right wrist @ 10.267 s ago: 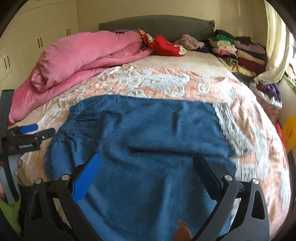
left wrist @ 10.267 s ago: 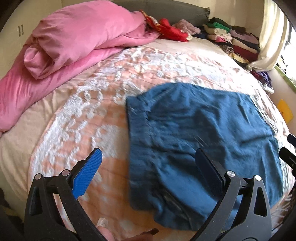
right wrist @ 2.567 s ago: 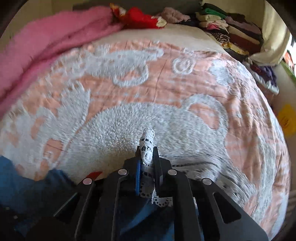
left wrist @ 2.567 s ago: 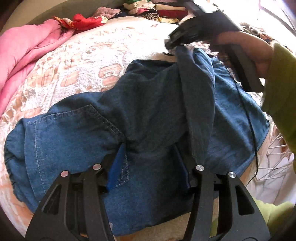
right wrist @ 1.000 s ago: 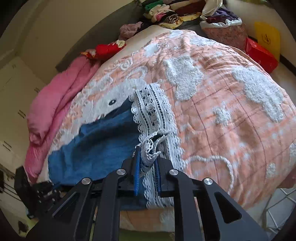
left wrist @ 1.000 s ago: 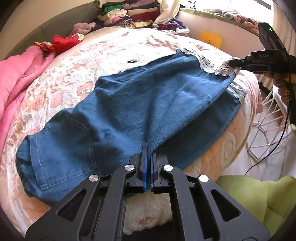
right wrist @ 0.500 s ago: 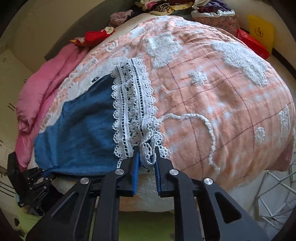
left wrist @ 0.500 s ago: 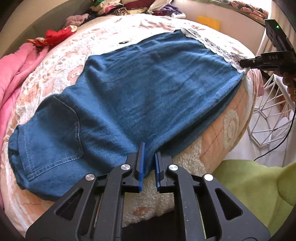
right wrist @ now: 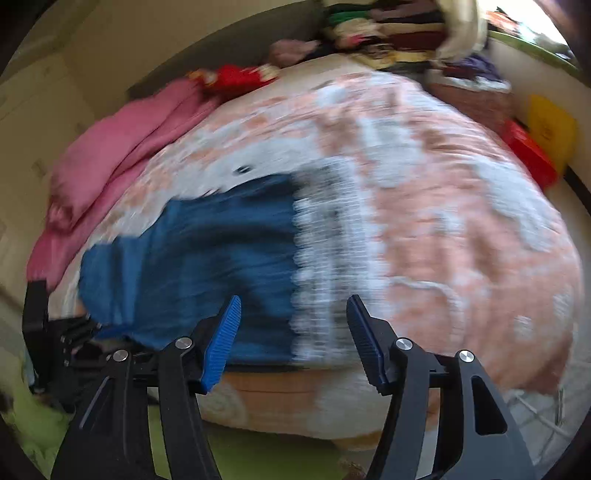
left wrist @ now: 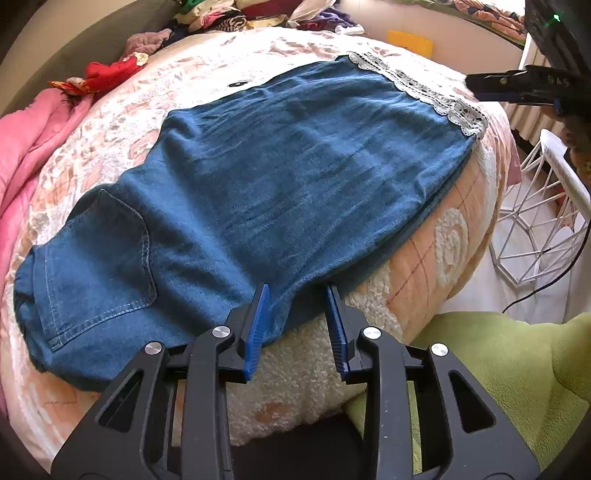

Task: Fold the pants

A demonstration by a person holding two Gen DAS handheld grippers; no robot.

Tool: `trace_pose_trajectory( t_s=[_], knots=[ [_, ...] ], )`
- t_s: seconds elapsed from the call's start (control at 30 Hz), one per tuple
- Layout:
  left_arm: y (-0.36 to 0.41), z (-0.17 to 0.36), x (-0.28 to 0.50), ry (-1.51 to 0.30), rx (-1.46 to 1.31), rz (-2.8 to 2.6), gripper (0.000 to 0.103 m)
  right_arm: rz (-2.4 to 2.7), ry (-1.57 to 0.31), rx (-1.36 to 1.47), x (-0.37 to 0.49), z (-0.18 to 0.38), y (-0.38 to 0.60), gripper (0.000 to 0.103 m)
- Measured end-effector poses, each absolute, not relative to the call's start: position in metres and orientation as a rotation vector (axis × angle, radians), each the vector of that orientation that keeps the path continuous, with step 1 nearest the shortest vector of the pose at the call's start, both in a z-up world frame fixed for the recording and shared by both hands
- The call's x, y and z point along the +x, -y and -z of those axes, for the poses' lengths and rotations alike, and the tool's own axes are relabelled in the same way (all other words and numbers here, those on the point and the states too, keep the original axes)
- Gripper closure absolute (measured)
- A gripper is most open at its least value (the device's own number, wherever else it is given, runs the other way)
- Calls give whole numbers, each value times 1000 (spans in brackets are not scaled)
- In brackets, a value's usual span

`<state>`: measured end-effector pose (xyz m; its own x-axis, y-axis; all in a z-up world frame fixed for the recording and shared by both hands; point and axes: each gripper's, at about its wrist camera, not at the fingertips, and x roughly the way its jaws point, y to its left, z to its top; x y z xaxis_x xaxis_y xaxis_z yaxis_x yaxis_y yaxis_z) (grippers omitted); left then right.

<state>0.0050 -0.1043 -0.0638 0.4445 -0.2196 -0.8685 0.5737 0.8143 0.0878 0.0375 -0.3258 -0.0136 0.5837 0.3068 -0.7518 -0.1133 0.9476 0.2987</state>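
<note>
Blue denim pants [left wrist: 266,184] with a white lace hem [left wrist: 424,92] lie flat lengthwise on the bed, legs stacked, back pocket [left wrist: 107,254] at the left. My left gripper [left wrist: 297,299] is open, its jaws either side of the pants' near edge at the bed's front. My right gripper [right wrist: 293,314] is open and empty, just off the bed edge in front of the lace hem [right wrist: 325,258]; its view is blurred. The pants show there too [right wrist: 207,251]. The right gripper's body [left wrist: 517,86] shows at the left view's upper right.
The peach and white bedspread [left wrist: 443,236] covers the bed. A pink duvet [left wrist: 26,147] lies at the left, red cloth [left wrist: 107,74] and stacked clothes [left wrist: 221,14] at the far end. A white wire basket [left wrist: 535,221] stands on the floor at right. Green sleeve [left wrist: 498,369] is near.
Both grippers have opened and let go of the pants: the left off the near edge, the right off the lace hem. The right gripper has pulled back from the bed.
</note>
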Motion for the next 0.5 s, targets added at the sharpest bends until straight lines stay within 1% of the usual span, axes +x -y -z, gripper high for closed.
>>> trace_pose_trajectory(
  t_s=[0.2, 0.3, 0.5],
  knots=[
    [105, 65, 4, -1000, 401, 511, 77, -262, -1063, 107, 51, 52, 298, 43],
    [106, 65, 3, -1003, 403, 517, 73, -269, -1029, 103, 40, 58, 301, 43],
    [105, 61, 1, -1004, 385, 530, 73, -278, -1036, 121, 35, 52, 305, 44]
  ],
)
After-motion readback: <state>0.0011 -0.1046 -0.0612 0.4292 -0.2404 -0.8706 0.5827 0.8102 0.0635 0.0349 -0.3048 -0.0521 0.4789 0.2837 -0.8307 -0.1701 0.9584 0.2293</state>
